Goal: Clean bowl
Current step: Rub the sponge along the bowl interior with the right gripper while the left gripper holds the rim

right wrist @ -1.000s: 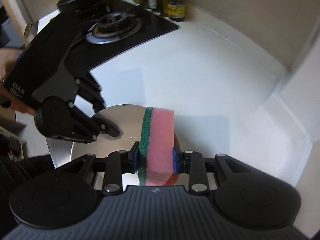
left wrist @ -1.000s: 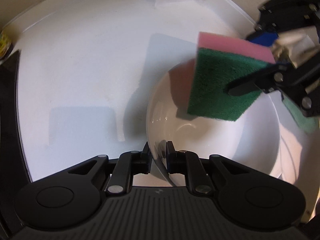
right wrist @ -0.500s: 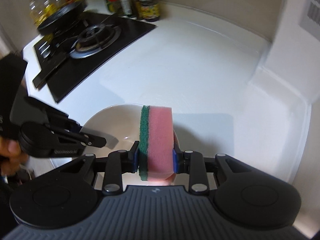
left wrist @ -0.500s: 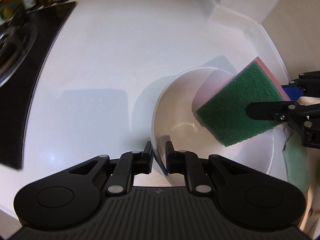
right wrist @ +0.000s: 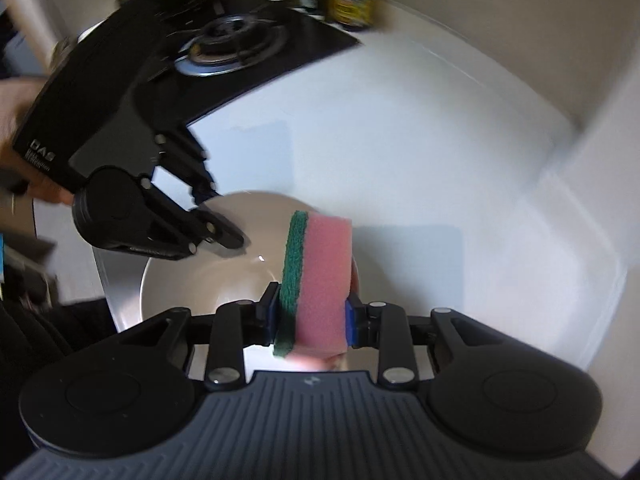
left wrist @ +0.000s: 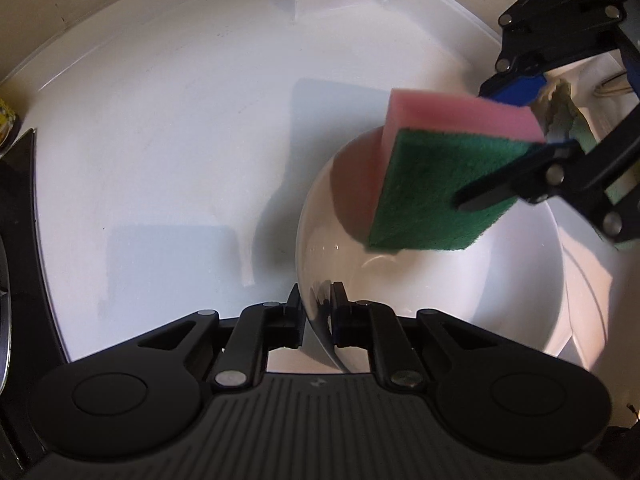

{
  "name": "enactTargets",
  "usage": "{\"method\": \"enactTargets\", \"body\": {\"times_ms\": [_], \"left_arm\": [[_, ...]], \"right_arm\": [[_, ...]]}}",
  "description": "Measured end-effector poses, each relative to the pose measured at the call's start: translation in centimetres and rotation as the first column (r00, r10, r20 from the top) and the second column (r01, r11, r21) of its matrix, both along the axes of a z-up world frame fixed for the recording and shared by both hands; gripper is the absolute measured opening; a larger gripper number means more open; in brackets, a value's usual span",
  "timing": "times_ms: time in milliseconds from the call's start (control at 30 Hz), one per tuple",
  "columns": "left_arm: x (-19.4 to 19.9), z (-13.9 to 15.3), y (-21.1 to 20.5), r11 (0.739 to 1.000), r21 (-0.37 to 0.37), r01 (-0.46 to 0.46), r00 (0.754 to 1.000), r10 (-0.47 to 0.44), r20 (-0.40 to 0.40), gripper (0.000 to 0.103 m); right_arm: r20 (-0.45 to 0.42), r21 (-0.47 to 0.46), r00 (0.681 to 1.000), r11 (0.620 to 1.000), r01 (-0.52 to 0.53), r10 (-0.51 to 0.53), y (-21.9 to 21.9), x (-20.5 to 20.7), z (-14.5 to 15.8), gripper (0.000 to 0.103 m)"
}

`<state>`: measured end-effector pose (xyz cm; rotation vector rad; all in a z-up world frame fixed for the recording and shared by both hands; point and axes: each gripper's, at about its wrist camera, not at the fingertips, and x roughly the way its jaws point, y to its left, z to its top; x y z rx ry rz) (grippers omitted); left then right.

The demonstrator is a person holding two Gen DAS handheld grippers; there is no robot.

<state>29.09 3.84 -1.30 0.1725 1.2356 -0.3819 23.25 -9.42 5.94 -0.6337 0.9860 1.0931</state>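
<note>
White bowl point(left wrist: 500, 280) (glossy inside), round.

The bowl point(left wrist: 460, 280) whose rim sits between the left jaws is glossy white, with a faint pink tint on its inner wall beside the sponge. The sponge point(right wrist: 316, 280) between the right jaws is pink foam with a dark green scouring layer on one face. Both grippers, left point(left wrist: 317, 312) and right point(right wrist: 312, 316), are black, the right with blue pads. The table point(left wrist: 180, 140) ahead of the jaws is plain white; the stove point(right wrist: 240, 48) beyond is black.
</note>
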Motion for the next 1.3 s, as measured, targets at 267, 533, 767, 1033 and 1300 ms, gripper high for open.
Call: {"method": "enactTargets", "body": {"times_ms": [267, 533, 767, 1033, 1300], "left_arm": [[-2.3, 1.2, 1.8, 0.935, -0.109, -0.338, 0.941, 0.335, -0.046, 0.012], [-3.4, 1.6, 0.7, 0.903, -0.065, -0.424, 0.905, 0.425, -0.009, 0.011], [1.3, -0.8, -1.4, 0.978, -0.028, -0.208, 0.978, 0.208, -0.002, 0.01], [1.3, -2.2, -3.1, 0.999, 0.031, -0.028, 1.0, 0.027, 0.013, 0.012], [0.3, -1.6, -1.3, 0.936, -0.117, -0.333, 0.942, 0.336, 0.004, 0.009]], "right_arm": [[-0.036, 0.025, 0.996, 0.997, 0.078, -0.077, -0.9, 0.6, -0.1, 0.026], [-0.104, 0.086, 0.971, 0.97, 0.226, -0.217, -2.7, 0.6, -1.0, 0.026], [-0.126, 0.009, 0.972, 0.98, 0.198, -0.196, -3.6, -0.1, -0.5, 0.026], [0.019, -0.015, 0.999, 0.999, 0.048, -0.048, 0.2, 0.6, 0.1, 0.026], [0.044, -0.006, 0.999, 1.0, 0.024, -0.023, 1.0, 0.2, 0.0, 0.026]]}}
